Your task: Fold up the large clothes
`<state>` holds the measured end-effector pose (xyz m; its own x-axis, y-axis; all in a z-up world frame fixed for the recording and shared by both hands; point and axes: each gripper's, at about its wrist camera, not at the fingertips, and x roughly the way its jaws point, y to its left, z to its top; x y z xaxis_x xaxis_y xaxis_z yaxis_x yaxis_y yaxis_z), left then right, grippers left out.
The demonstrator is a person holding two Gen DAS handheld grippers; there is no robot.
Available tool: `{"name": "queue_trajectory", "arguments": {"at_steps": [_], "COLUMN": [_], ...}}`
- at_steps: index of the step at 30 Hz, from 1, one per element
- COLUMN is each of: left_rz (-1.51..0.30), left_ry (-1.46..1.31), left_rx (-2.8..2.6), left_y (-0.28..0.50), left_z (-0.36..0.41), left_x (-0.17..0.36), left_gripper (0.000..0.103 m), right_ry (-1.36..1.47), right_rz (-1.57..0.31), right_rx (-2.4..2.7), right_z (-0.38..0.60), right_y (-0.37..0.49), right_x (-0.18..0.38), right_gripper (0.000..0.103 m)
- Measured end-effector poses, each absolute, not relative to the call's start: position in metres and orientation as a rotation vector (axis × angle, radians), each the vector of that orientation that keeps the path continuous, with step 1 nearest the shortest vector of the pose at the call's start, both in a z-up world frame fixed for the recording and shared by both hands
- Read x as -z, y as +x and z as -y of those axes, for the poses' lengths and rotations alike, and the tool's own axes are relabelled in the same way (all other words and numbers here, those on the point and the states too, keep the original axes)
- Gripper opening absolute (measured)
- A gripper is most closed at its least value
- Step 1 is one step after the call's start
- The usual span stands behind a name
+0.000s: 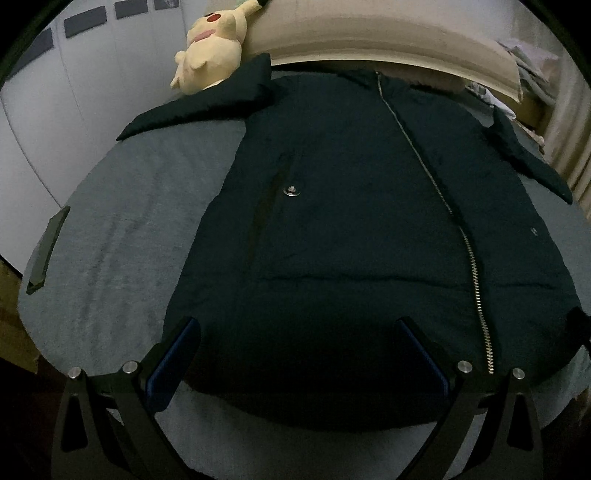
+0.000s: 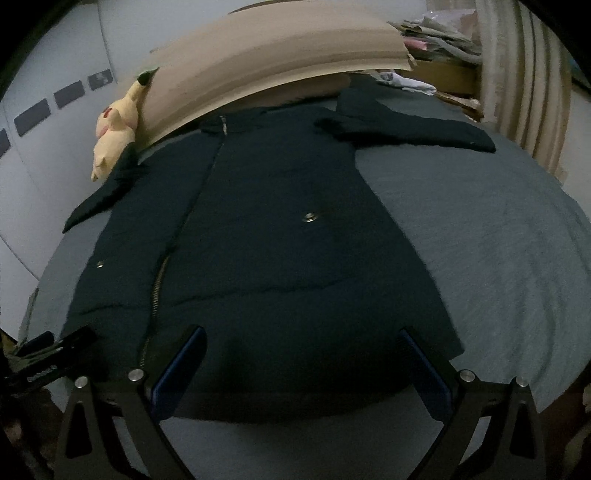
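Item: dark padded jacket (image 1: 351, 221), zipped, flat and face-up across the grey bed (image 1: 122, 240), hem at the near edge, collar toward the headboard (image 1: 388, 33), both sleeves splayed outward. Left gripper (image 1: 299, 347) and right gripper (image 2: 301, 354) hover over the hem, both spread wide and empty. Risk (judged): thick, slippery filling may escape a shallow pinch; the far-left sleeve touches a plush toy (image 1: 214, 40) and could drag it.

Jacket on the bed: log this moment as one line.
jacket: spread flat, zipped, sleeves out | bed: under it | left gripper: open at hem | right gripper: open at hem | fold: not begun
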<state>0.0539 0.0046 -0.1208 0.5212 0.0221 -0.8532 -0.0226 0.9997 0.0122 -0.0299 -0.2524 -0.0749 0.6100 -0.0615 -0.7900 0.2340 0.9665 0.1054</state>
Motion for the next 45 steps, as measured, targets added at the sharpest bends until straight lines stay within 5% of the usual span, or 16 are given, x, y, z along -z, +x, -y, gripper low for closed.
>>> {"name": "queue_trajectory", "arguments": {"at_steps": [22,35,40,43,45], "left_rz": [-0.886,-0.923,-0.912,-0.909,-0.906], "left_ry": [0.151,0.049,0.06,0.057,0.053], "left_rx": [0.028,0.037,0.031,0.032,0.034], "left_y": [0.177,0.199,0.198,0.199,0.199], "left_z": [0.043,0.029,0.031,0.031,0.03], "left_x": [0.104,0.159,0.161,0.161,0.162], "left_gripper": [0.103,0.103,0.103,0.103,0.103], "right_ry": [0.517,1.102,1.116,1.07,0.993], "right_rz": [-0.795,-0.655,-0.657,-0.72,-0.787], "right_rx": [0.213,0.385,0.421,0.476,0.543], "right_z": [0.467,0.645,0.661,0.663,0.666], "right_y": [0.103,0.181,0.214,0.233,0.249], "right_x": [0.064,0.118,0.129,0.134,0.13], "right_gripper": [0.103,0.102,0.091,0.074,0.041]}}
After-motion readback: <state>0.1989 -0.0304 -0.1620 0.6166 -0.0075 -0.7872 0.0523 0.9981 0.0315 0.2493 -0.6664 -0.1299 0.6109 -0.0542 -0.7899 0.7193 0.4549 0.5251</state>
